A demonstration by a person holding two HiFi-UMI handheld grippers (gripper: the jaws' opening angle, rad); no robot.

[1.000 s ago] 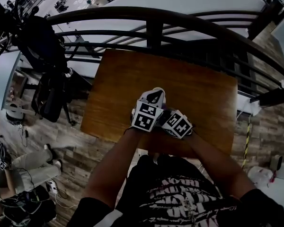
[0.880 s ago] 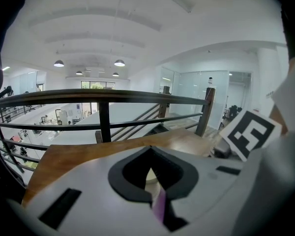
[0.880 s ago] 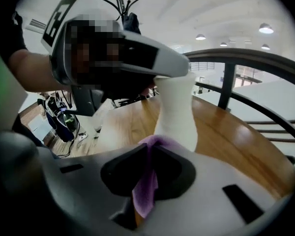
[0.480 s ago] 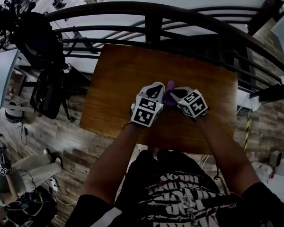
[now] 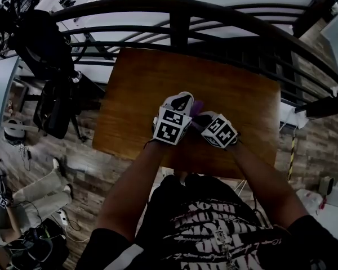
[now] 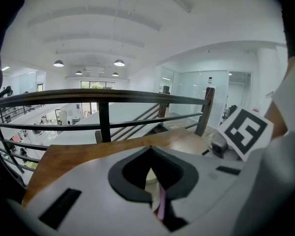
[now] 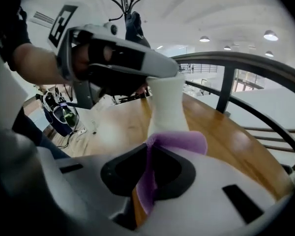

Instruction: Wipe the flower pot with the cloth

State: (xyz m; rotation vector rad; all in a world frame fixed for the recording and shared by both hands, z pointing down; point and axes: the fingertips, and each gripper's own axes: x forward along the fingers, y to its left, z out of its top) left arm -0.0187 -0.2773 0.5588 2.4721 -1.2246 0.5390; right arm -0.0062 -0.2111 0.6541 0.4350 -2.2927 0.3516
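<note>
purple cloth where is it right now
In the right gripper view, the purple cloth is pinched in the right gripper and lies against the side of the white flower pot, over the wooden table.

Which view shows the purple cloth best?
The right gripper view: the purple cloth fills the centre, pinched by the right gripper and lying against the white flower pot. The head view shows only a purple sliver behind the marker cubes. The left gripper view shows just a thin pinkish strip, likely the cloth's edge.
</note>
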